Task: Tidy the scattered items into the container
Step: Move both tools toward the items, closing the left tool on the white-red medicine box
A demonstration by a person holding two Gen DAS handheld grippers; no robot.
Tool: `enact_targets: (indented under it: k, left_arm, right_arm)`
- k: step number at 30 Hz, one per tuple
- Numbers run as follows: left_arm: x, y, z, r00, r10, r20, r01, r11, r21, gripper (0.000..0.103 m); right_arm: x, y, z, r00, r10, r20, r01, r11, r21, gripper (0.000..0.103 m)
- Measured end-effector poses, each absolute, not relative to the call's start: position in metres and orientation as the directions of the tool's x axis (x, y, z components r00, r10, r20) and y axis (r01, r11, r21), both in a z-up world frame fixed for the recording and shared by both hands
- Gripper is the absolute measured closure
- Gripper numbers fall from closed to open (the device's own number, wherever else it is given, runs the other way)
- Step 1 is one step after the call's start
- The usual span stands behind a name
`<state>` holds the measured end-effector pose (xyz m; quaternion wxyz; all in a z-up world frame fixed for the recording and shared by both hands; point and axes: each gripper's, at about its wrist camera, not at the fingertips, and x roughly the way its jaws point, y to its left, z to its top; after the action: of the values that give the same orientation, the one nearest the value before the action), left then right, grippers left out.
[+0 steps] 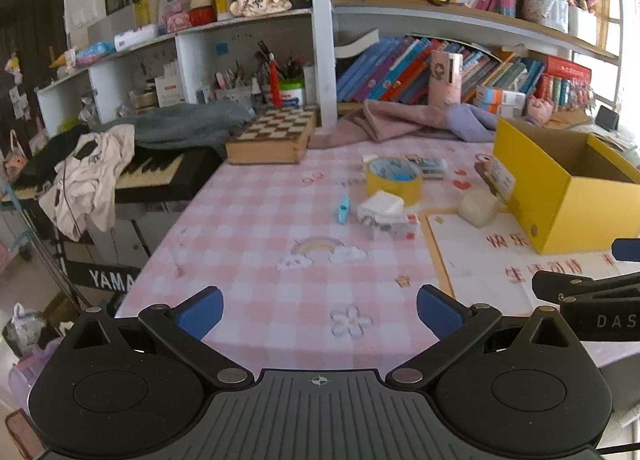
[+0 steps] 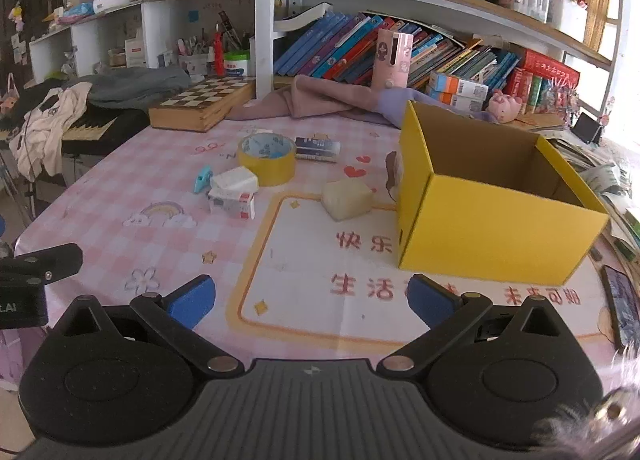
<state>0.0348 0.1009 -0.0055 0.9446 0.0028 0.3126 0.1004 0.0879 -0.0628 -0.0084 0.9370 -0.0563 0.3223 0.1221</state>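
both tools (image 1: 320, 314) (image 2: 310, 296) hang open and empty near the surface (image 2: 100, 227); tape roll (image 2: 267, 159), small packets (image 2: 232, 195) lie scattered left of the seemingly empty yellow box (image 2: 492, 232).

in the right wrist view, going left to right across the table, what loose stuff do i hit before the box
blue clip → white packet → yellow tape roll → dark flat pack → pale block → yellow box

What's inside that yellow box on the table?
The yellow box shows only bare brown cardboard walls inside; no item shows. Its near walls hide the bottom, so something low could lie there unseen.
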Motion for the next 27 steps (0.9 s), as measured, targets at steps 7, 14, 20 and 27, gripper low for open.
enact_targets:
  k: [7,14,20,27]
  left_arm:
    - [0.07,0.114,-0.009,0.762,0.231,-0.605,-0.237,0.969,0.072,0.0]
    - [0.105,0.123,-0.011,0.75,0.26,-0.608,-0.264,0.961,0.086,0.0]
    - [0.133,0.123,-0.019,0.735,0.249,-0.631,-0.241,0.965,0.1,0.0]
    - [0.16,0.121,-0.029,0.723,0.198,-0.661,-0.194,0.978,0.082,0.004]
  right_arm:
    - [0.127,-0.055,-0.008,0.763,0.228,-0.605,-0.302,0.953,-0.021,0.006]
    - [0.165,-0.044,-0.006,0.768,0.26,-0.585,-0.34,0.94,-0.03,0.019]
    - [0.199,-0.042,-0.01,0.748,0.27,-0.606,-0.336,0.942,0.006,0.026]
    - [0.231,-0.039,-0.017,0.729,0.261,-0.633,-0.331,0.943,0.008,0.027]
